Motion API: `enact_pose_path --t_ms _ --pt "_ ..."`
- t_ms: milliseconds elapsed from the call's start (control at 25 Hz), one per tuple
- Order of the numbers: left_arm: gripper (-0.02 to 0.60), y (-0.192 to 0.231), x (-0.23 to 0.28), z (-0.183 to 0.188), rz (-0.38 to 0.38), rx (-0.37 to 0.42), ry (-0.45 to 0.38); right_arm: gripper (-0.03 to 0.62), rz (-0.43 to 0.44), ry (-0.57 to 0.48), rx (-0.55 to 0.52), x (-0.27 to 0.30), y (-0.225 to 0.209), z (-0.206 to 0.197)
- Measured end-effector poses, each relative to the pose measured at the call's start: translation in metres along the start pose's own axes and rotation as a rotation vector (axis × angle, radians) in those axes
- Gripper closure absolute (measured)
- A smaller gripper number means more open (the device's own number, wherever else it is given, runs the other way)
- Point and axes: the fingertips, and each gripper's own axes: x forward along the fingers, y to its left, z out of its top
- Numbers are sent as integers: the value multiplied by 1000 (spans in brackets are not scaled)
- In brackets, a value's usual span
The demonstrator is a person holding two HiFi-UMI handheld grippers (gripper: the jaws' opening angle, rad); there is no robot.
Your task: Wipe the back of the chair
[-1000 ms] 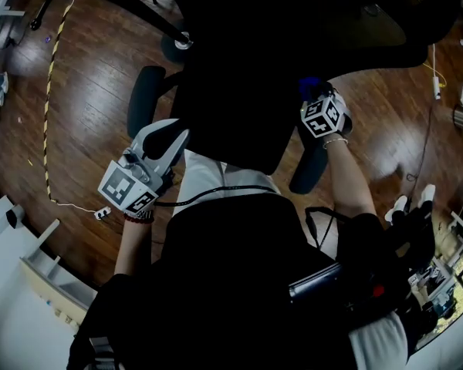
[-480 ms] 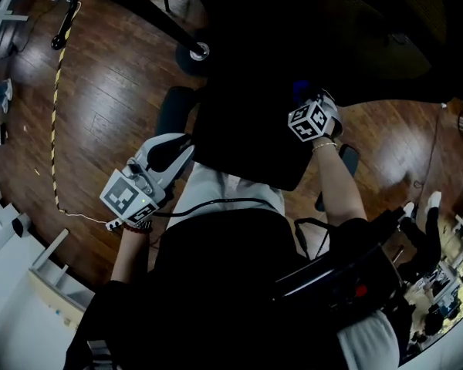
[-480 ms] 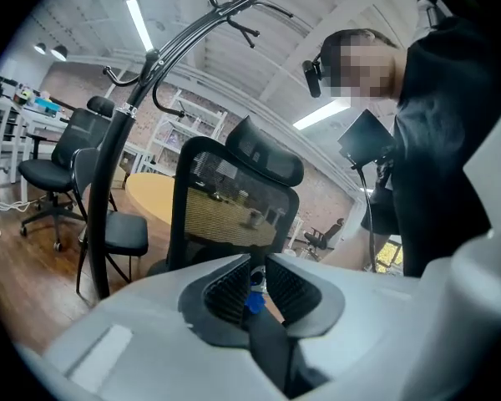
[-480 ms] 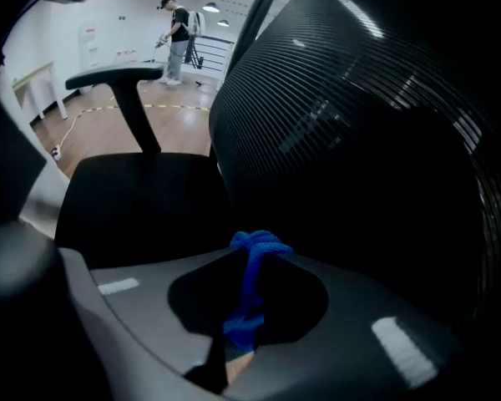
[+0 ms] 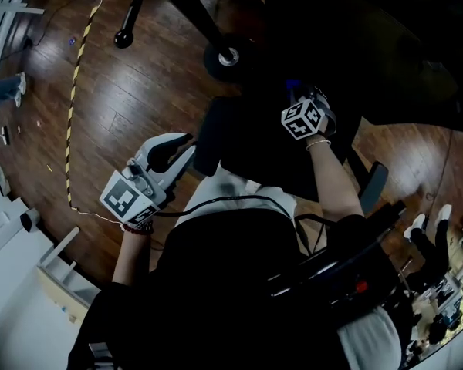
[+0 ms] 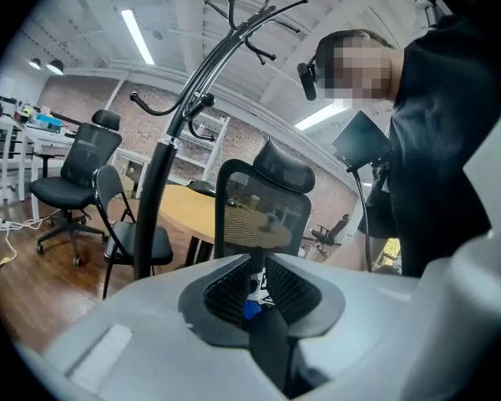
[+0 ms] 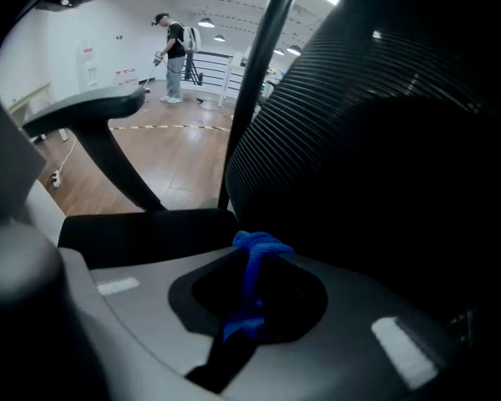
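In the head view the black mesh chair back [image 5: 266, 149] fills the middle. My right gripper [image 5: 297, 96] is shut on a bunched blue cloth [image 5: 293, 89] and holds it against the top of that back. The right gripper view shows the blue cloth [image 7: 255, 261] pinched between the jaws, right beside the ribbed mesh of the chair back [image 7: 359, 132]. My left gripper [image 5: 187, 141] hangs off the chair's left side, jaws nearly together and holding nothing. In the left gripper view the left gripper [image 6: 255, 278] points level at the chair back [image 6: 263, 211] and its headrest.
A black coat stand [image 6: 163, 174] rises beside the chair, its round base [image 5: 228, 55] on the wood floor. Behind it are a round wooden table [image 6: 188, 211] and other office chairs [image 6: 75, 170]. Yellow-black tape [image 5: 71, 114] runs along the floor. A person [image 7: 174, 57] stands far off.
The right gripper has slid the blue cloth leftward along the top of the chair back. The left gripper has drifted the same way, still shut and empty. The coat stand base has come into view.
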Motion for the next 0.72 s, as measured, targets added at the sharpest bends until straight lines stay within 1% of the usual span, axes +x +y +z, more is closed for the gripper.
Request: enact_pose_path --t_ms 160,280,360,440,560,640,720 --pt "520 5 -21 -6 23 -7 -2 568 41 -54 -22 11 29 44" --pt "520 5 -28 -1 27 -13 -28 568 63 -113 -27 14 42 80" --pt "520 5 -31 -4 37 -20 -30 568 70 -171 -37 14 49 104" --pt "520 6 -33 -13 38 -26 -19 568 65 -279 -18 6 49 135" --pt "520 6 -32 -24 13 -5 13 568 69 -495 51 -29 37 188" --pt "520 0 -23 -23 -15 12 17 567 67 -612 98 -60 27 210" --pt "520 -10 -12 -15 -48 30 8 567 45 -696 144 -99 14 219"
